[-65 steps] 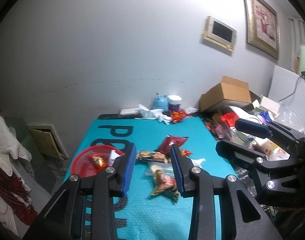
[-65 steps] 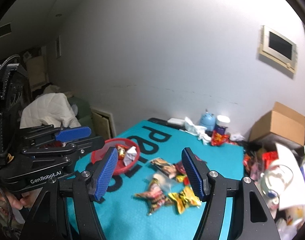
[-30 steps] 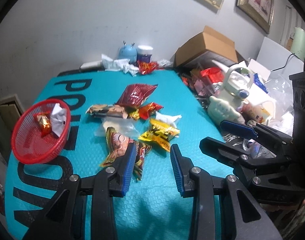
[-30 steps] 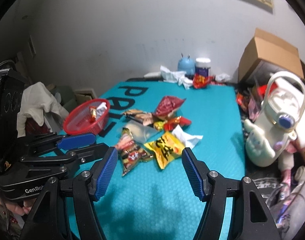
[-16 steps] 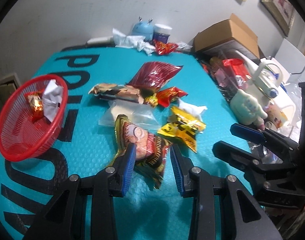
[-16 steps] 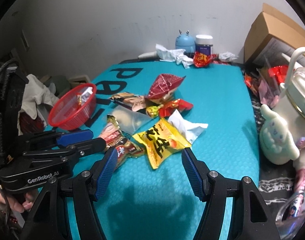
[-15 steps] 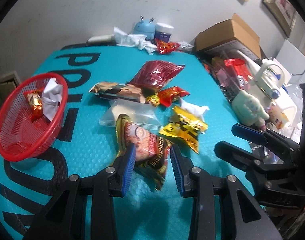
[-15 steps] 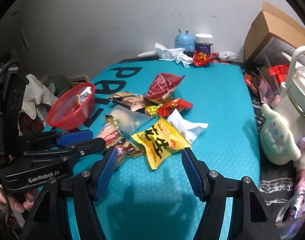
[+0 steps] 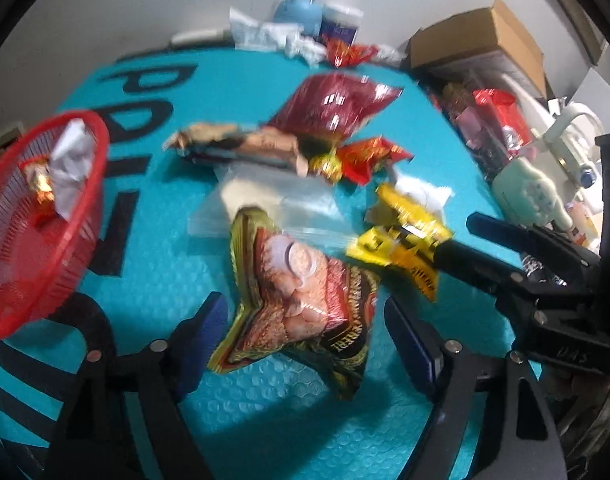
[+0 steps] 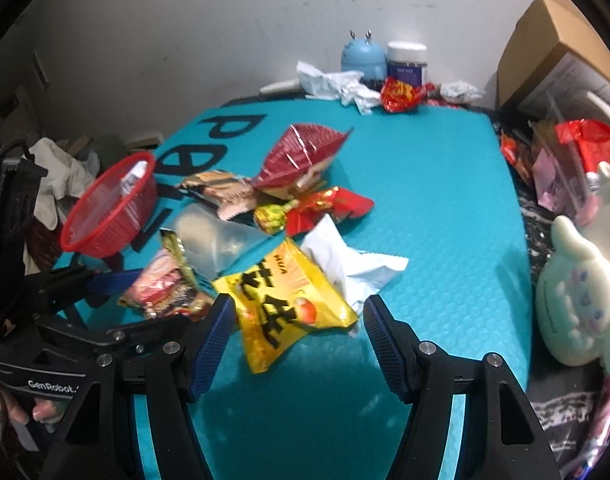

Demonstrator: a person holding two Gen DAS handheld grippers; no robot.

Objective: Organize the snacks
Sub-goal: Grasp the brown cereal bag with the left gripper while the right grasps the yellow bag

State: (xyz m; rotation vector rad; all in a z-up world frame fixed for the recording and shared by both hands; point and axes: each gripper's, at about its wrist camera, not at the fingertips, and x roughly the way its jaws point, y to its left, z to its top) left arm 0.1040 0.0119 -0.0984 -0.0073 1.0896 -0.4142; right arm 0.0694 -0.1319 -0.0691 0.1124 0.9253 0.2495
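A heap of snack packets lies on the teal mat (image 9: 265,412). My left gripper (image 9: 305,344) is open, its jaws wide on either side of a red and gold snack bag (image 9: 305,300), which also shows in the right wrist view (image 10: 165,284). My right gripper (image 10: 299,340) is open, low over a yellow snack bag (image 10: 281,300), seen too in the left wrist view (image 9: 405,244). Behind lie a dark red bag (image 9: 337,100), a brown bar packet (image 9: 241,146), a clear bag (image 9: 269,200) and red candy wrappers (image 9: 365,156). A red basket (image 9: 37,216) holds a white wrapper and a small candy.
A cream cartoon-dog kettle (image 10: 577,300) stands at the mat's right edge among clutter. A cardboard box (image 9: 477,40) is at the back right. A blue gadget (image 10: 363,56), a jar (image 10: 407,62) and crumpled tissues (image 10: 333,80) line the far wall.
Both grippers have dropped lower and moved in toward the snack heap. My left jaws have opened much wider around the red and gold bag. My right gripper is nearer the yellow bag.
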